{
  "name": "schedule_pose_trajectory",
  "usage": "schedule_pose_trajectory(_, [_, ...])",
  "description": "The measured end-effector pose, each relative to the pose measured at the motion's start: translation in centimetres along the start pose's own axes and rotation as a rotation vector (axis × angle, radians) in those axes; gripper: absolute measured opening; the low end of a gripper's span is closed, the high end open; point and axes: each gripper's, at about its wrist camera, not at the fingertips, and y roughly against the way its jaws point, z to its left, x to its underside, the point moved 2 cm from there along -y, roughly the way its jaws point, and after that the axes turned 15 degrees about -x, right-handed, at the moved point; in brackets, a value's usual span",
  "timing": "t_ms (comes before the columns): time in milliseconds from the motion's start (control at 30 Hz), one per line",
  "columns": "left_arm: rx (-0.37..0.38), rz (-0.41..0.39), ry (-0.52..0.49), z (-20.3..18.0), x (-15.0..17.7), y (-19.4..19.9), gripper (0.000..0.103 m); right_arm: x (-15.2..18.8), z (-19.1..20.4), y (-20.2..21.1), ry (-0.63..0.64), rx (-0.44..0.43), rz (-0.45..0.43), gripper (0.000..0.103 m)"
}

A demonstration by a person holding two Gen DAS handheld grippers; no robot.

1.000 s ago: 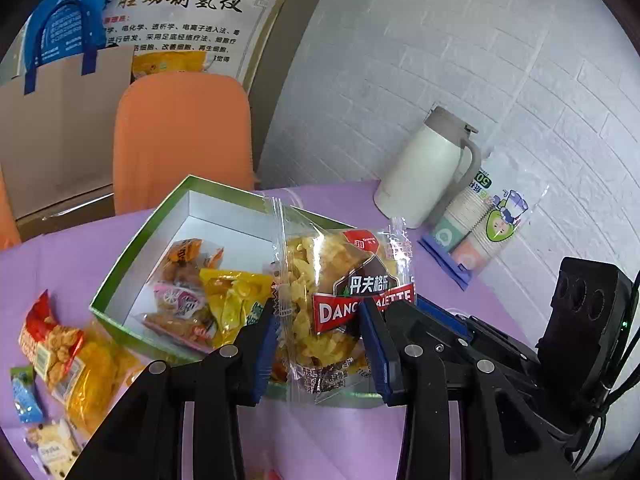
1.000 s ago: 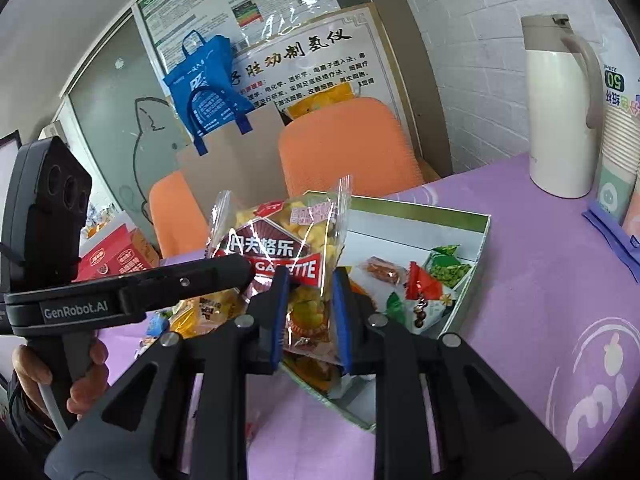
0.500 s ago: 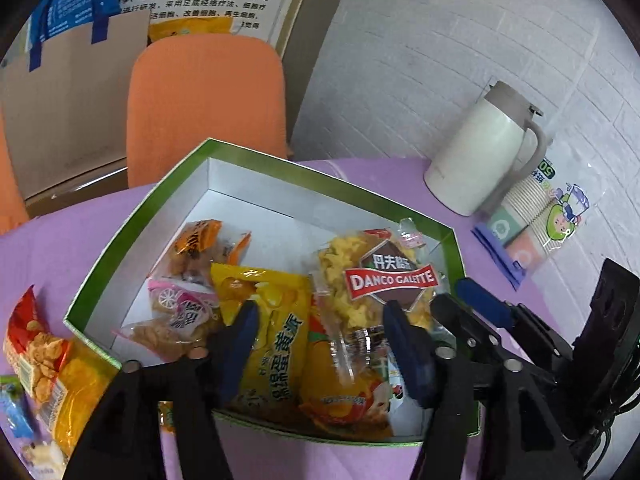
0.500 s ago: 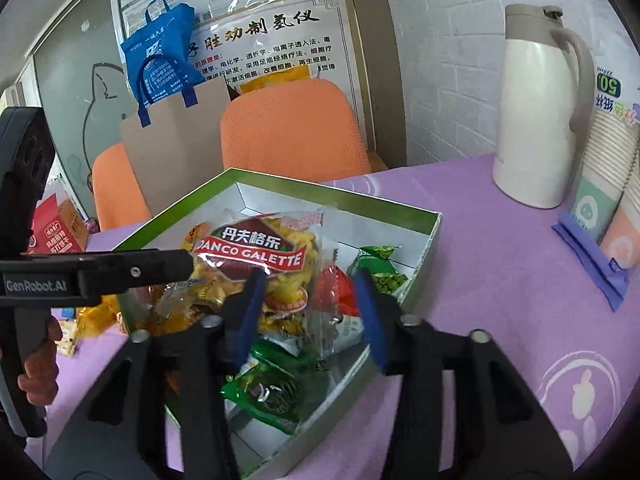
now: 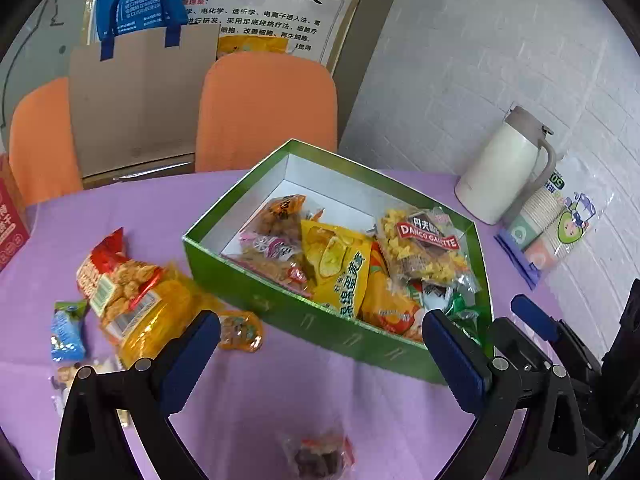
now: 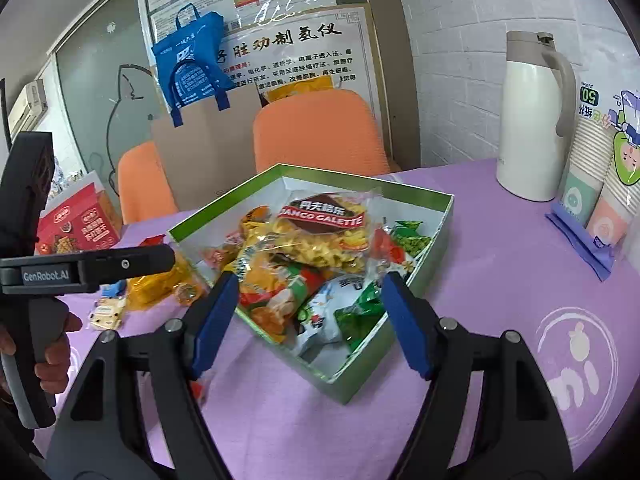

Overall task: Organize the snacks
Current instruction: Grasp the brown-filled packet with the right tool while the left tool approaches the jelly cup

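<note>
The "DANCO GALETTE" bag lies atop other snacks inside the green box mid-bench, both tools released: left tool, right tool. Only the left wrist view shows a dark-filled packet near the bench's front edge; only the right shows "GenRobot.AI" on the other tool's body and a hand gripping it.

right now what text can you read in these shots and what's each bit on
"DANCO GALETTE": biscuit bag in the green box.
"GenRobot.AI": left hand-held gripper body, right wrist view.
"50": paper cup pack.
"肚动制氢仪": poster heading; the smaller lines under it are too small.
Red carton and other snack wrappers: blurred.
</note>
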Motion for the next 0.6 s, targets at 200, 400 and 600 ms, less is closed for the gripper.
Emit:
schedule_pose_trajectory(200, [-0.057, -0.029, 0.025, 3.5, 2.6, 4.2, 0.103, 2.2, 3.7, 0.5, 0.008, -0.086, 0.047, 0.076])
schedule_pose_trajectory(400, [-0.109, -0.027, 0.079, 8.0, 7.0, 6.4, 0.103, 5.6, 6.1, -1.5, -0.020, -0.174, 0.144, 0.077])
schedule_pose_trajectory(600, [-0.120, 0.022, 0.160, 12.1, 11.4, 6.1, 0.102, 8.0, 7.9, -5.0, -0.066, -0.208, 0.257, 0.077])
